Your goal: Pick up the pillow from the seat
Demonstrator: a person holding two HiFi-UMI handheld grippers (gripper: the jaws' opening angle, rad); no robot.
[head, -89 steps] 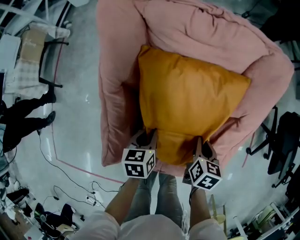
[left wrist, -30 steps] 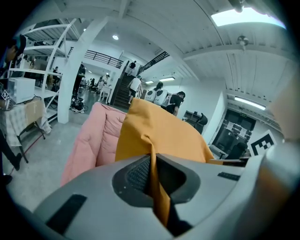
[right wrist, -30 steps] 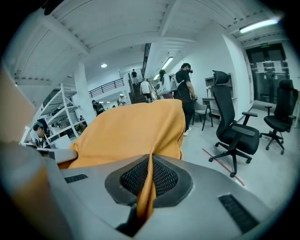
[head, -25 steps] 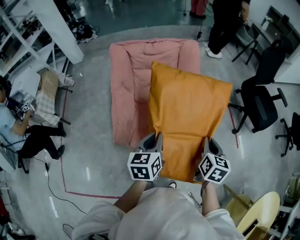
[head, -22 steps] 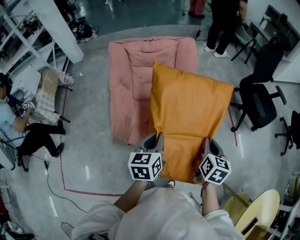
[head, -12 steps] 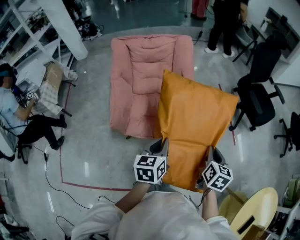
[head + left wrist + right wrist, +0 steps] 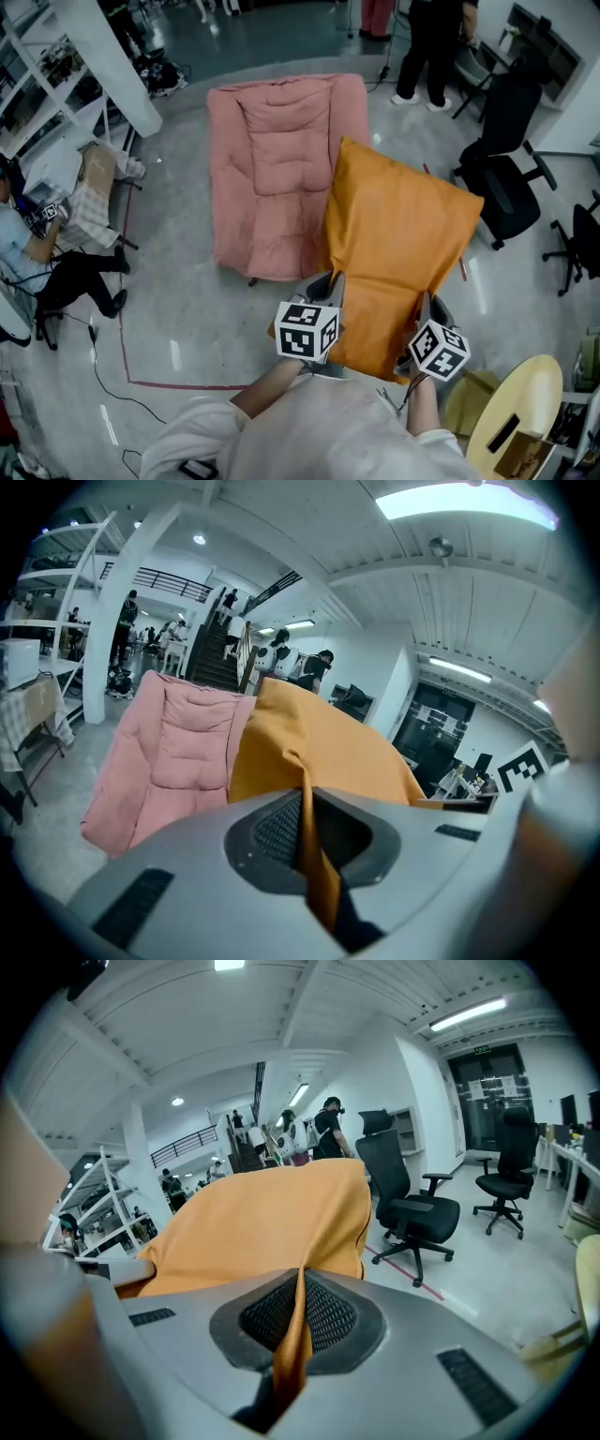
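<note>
A large orange pillow (image 7: 394, 244) hangs in the air, held up clear of the pink padded seat (image 7: 281, 169), which lies on the floor to its left. My left gripper (image 7: 330, 286) is shut on the pillow's near left edge; the orange cloth (image 7: 314, 855) is pinched between its jaws. My right gripper (image 7: 424, 307) is shut on the near right edge, with a fold of the same cloth (image 7: 295, 1335) pinched between its jaws. The pillow (image 7: 262, 1222) fills the middle of the right gripper view, and the seat (image 7: 169, 752) shows left of the pillow in the left gripper view.
Black office chairs (image 7: 502, 178) stand to the right of the pillow, with a person's legs (image 7: 427, 47) behind them. A seated person (image 7: 42, 262) and shelving are at the left. A round yellow table (image 7: 516, 412) sits at the lower right. Red tape and cables mark the floor.
The pillow has been lifted off the seat and carried to the right and back, so the seat now lies bare. Both grippers have kept their hold throughout.
</note>
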